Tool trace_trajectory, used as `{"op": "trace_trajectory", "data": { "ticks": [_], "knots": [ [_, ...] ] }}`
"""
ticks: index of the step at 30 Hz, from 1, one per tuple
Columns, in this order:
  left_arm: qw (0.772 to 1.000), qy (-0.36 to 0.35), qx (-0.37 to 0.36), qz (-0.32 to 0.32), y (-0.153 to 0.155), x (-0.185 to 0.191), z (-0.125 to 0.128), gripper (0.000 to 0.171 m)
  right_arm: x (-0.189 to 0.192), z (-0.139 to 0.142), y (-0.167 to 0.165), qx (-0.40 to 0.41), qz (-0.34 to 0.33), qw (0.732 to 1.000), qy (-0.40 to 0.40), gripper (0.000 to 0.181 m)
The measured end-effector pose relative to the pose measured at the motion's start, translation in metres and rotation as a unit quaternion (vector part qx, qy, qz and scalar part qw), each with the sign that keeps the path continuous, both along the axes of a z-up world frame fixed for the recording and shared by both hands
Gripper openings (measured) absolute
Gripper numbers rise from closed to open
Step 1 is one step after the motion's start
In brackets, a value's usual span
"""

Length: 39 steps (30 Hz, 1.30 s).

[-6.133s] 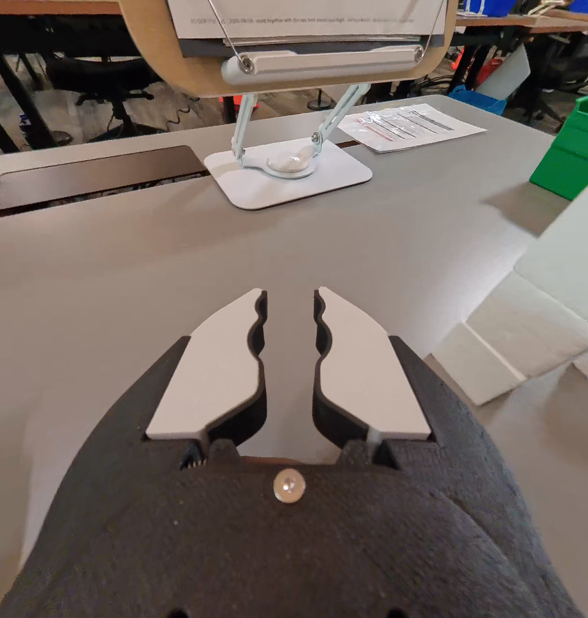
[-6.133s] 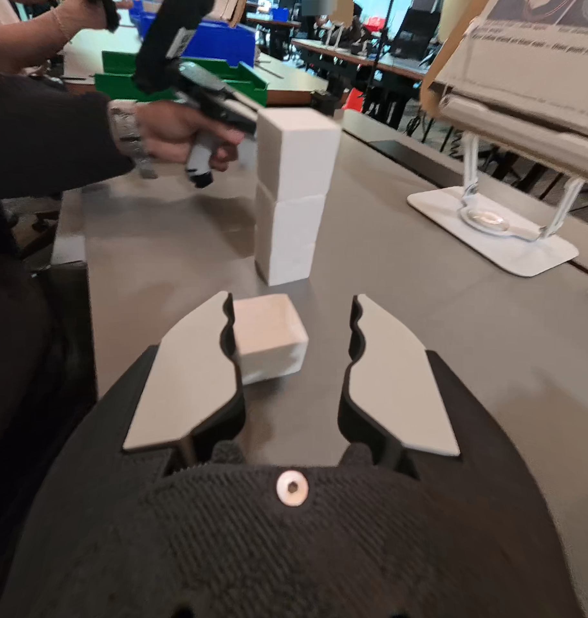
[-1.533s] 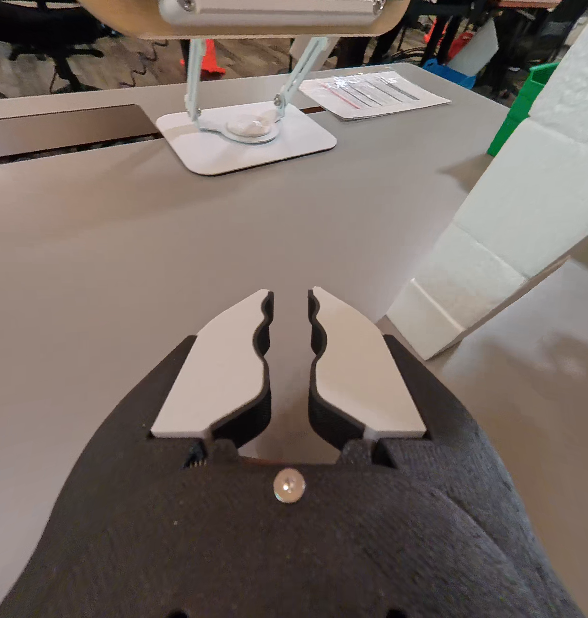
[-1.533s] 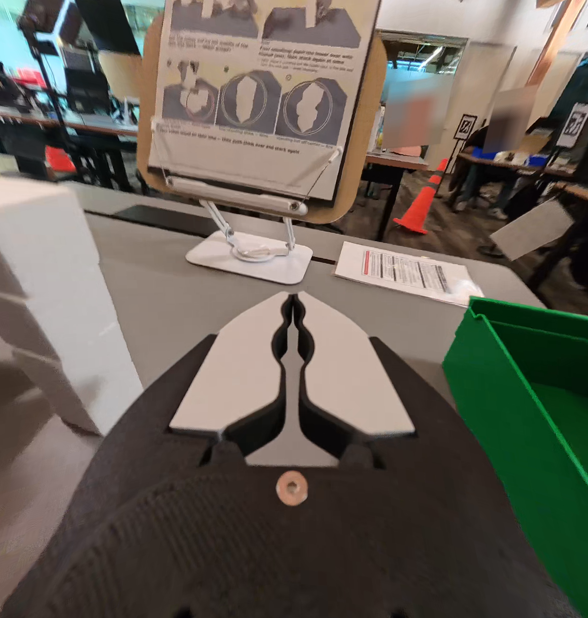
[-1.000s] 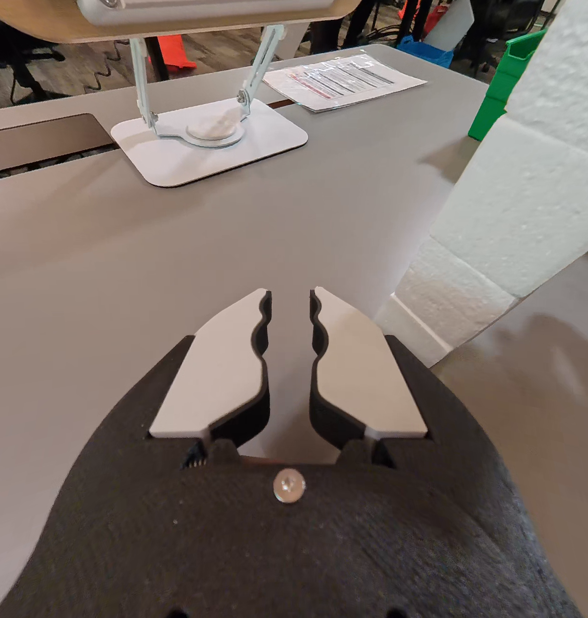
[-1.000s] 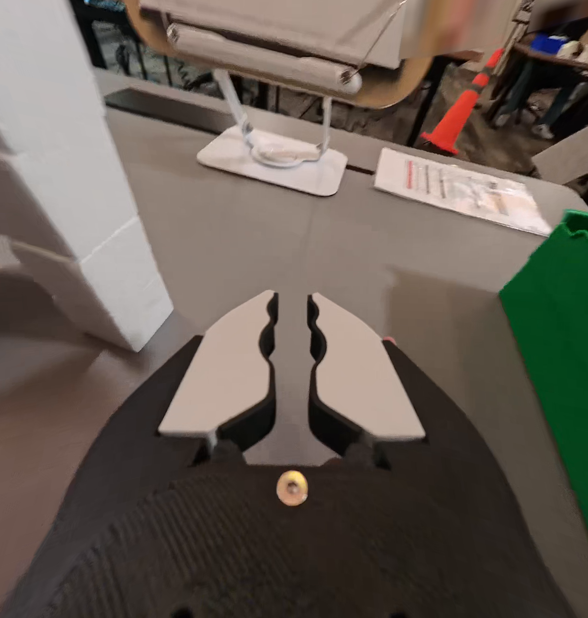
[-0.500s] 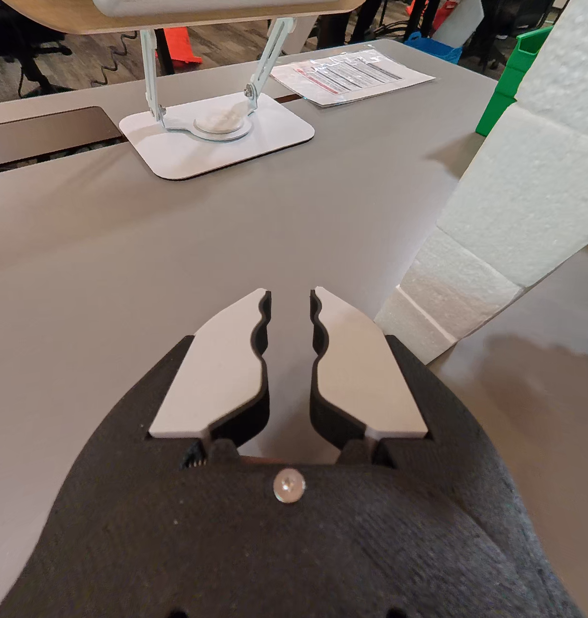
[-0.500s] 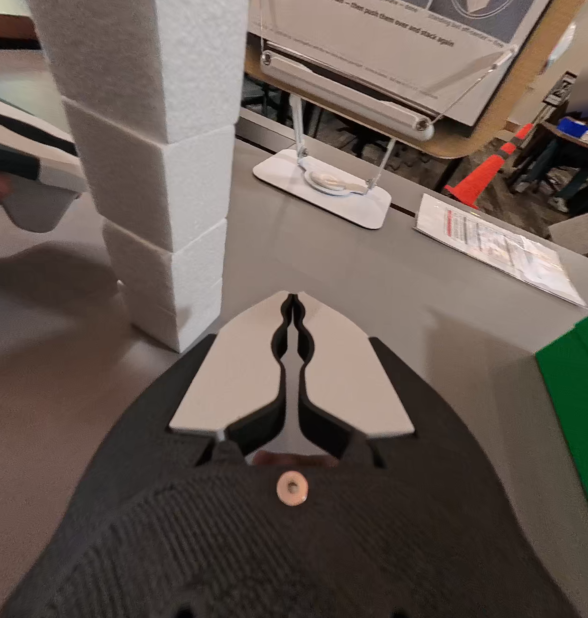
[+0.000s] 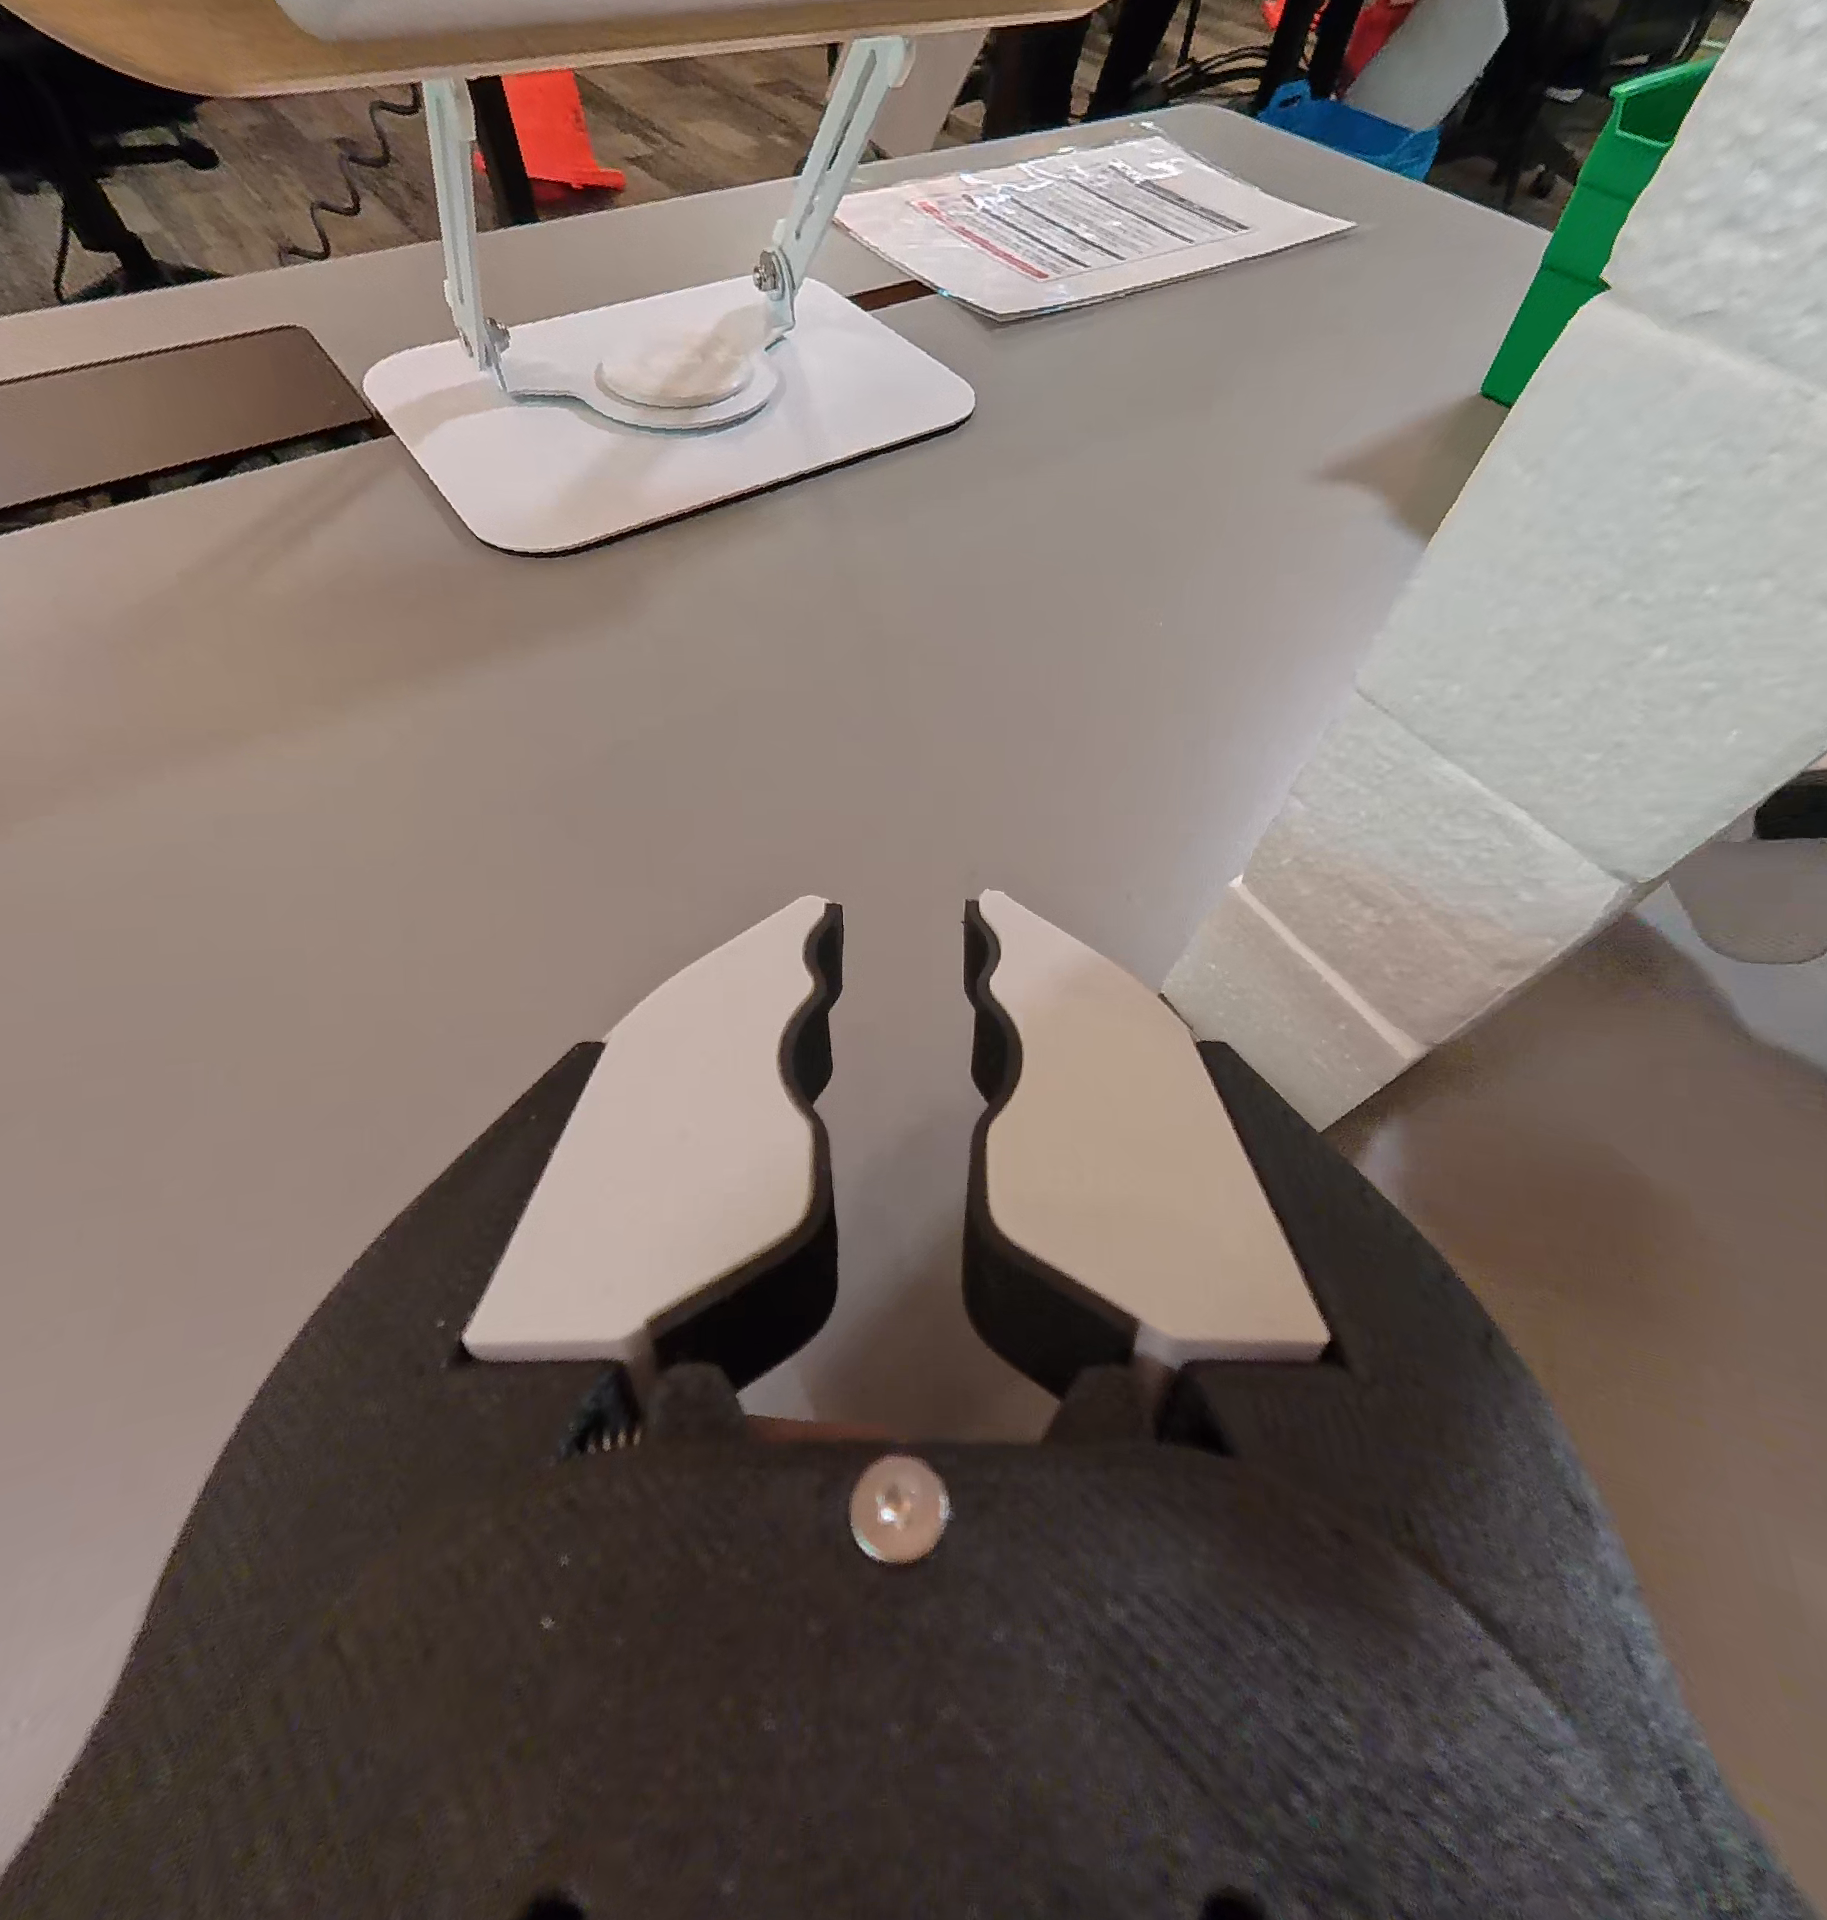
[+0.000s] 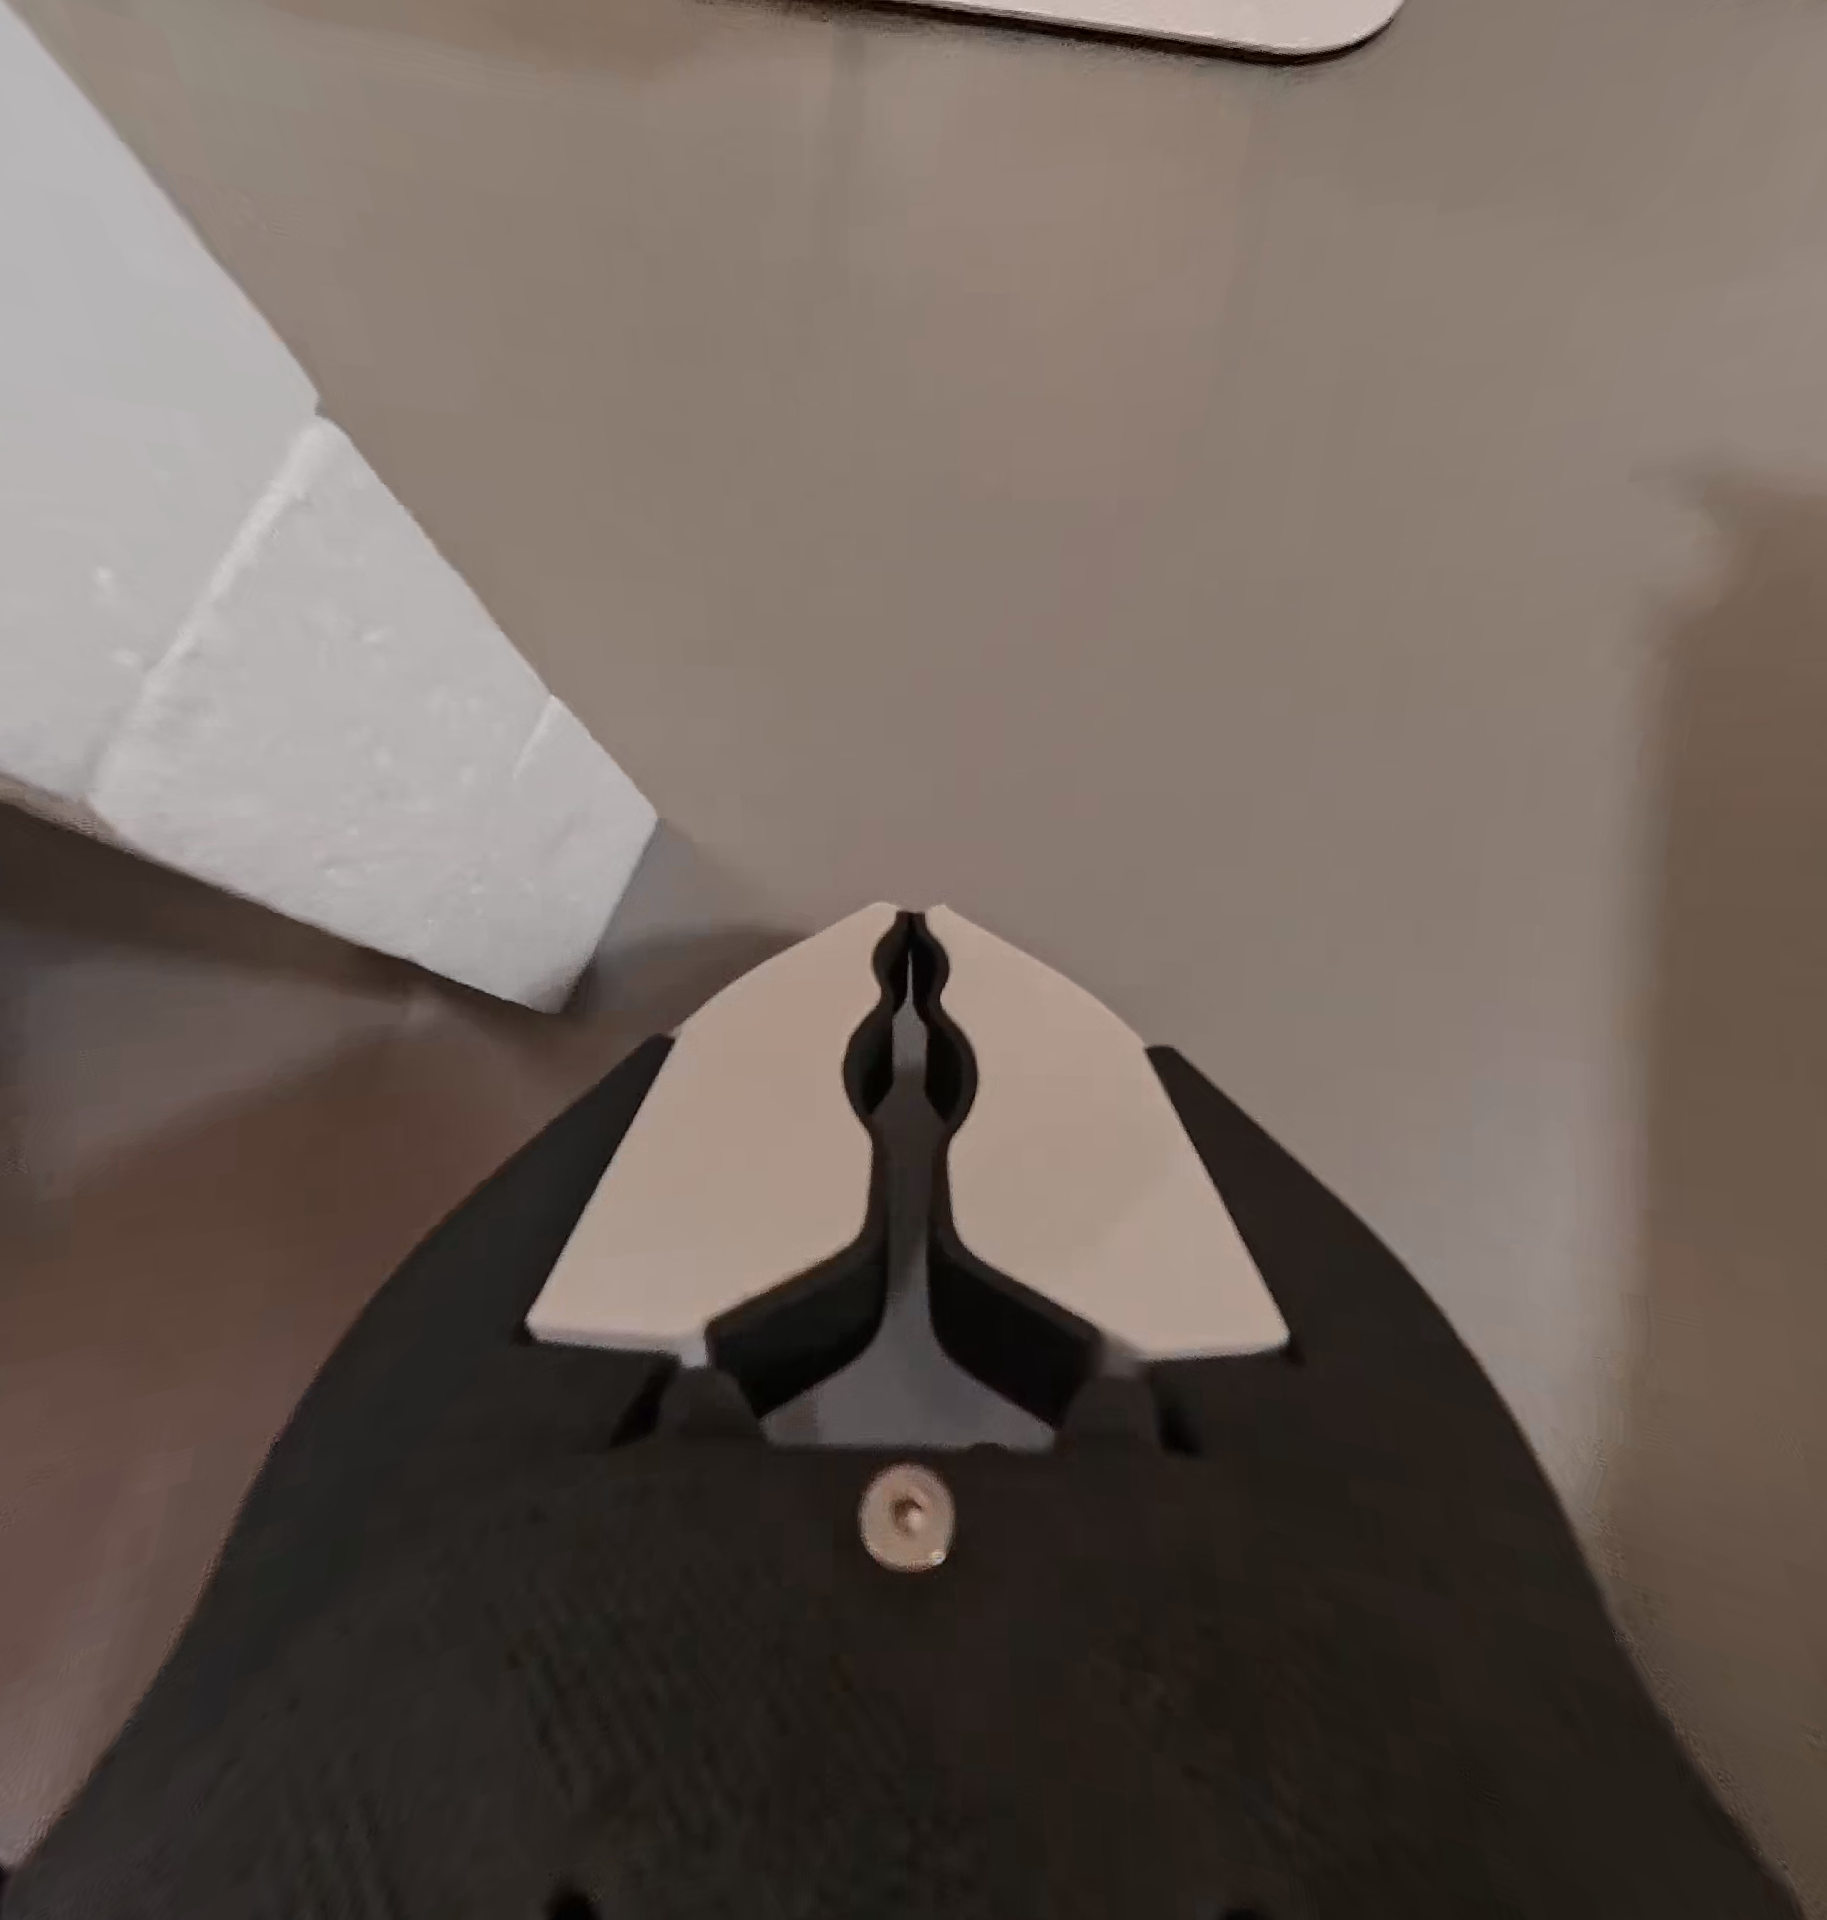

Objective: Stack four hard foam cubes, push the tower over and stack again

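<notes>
A tower of stacked white foam blocks (image 9: pixel 1636 623) stands on the grey table (image 9: pixel 473 779). In the left wrist view it rises at the right. My left gripper (image 9: pixel 904 909) hovers low over the table just left of the tower's base, with a narrow gap between its fingers and nothing in it. In the right wrist view the tower (image 10: pixel 296 727) is at the left. My right gripper (image 10: pixel 907 916) points down at the table just right of the tower's bottom corner, shut and empty. A grey part of that other gripper (image 9: pixel 1792 904) shows behind the tower.
A white document stand base (image 9: pixel 670 416) sits at the table's far side; its edge shows in the right wrist view (image 10: pixel 1200 21). A laminated sheet (image 9: pixel 1085 223) lies to its right. A green bin (image 9: pixel 1615 208) stands at the far right. An orange cone (image 9: pixel 556 125) is on the floor. About 20 centimeters separates my left fingertips from my right.
My right gripper has tipped down toward the table and come closer to the tower's base, still shut. My left gripper has hardly moved. The tower stands as before.
</notes>
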<state>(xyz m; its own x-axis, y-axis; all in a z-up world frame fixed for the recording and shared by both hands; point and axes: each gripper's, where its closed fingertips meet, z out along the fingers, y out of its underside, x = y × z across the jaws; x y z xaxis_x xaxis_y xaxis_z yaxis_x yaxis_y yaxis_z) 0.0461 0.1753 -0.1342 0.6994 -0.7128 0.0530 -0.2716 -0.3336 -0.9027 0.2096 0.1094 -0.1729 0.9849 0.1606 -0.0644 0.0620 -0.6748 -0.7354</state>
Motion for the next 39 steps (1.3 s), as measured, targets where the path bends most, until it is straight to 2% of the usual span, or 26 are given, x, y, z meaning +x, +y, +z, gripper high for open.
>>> {"op": "trace_trajectory", "data": {
  "ticks": [5, 9, 12, 15, 27, 39],
  "knots": [
    [1.000, -0.006, 0.002, 0.010, 0.003, -0.004, 0.003, 0.023, -0.017, 0.004, 0.008, -0.007, 0.022, 1.000, -0.008, 0.000],
    [1.000, -0.013, 0.005, 0.025, 0.007, -0.010, 0.006, 0.022, -0.024, -0.006, 0.010, -0.045, 0.010, 0.999, 0.017, 0.000],
    [0.999, -0.024, 0.010, 0.040, 0.012, -0.017, 0.011, 0.022, -0.032, -0.015, 0.010, -0.089, 0.013, 0.993, 0.080, 0.000],
    [0.998, -0.035, 0.011, 0.055, 0.017, -0.024, 0.014, 0.021, -0.040, -0.010, 0.012, -0.093, 0.034, 0.986, 0.133, 0.000],
    [0.997, -0.039, 0.007, 0.061, 0.019, -0.028, 0.014, 0.021, -0.040, -0.015, 0.012, -0.066, 0.064, 0.994, 0.057, 0.000],
    [0.997, -0.046, 0.006, 0.068, 0.021, -0.031, 0.015, 0.021, -0.040, -0.016, 0.011, -0.063, 0.070, 0.994, 0.058, 0.000]
  ]
}}
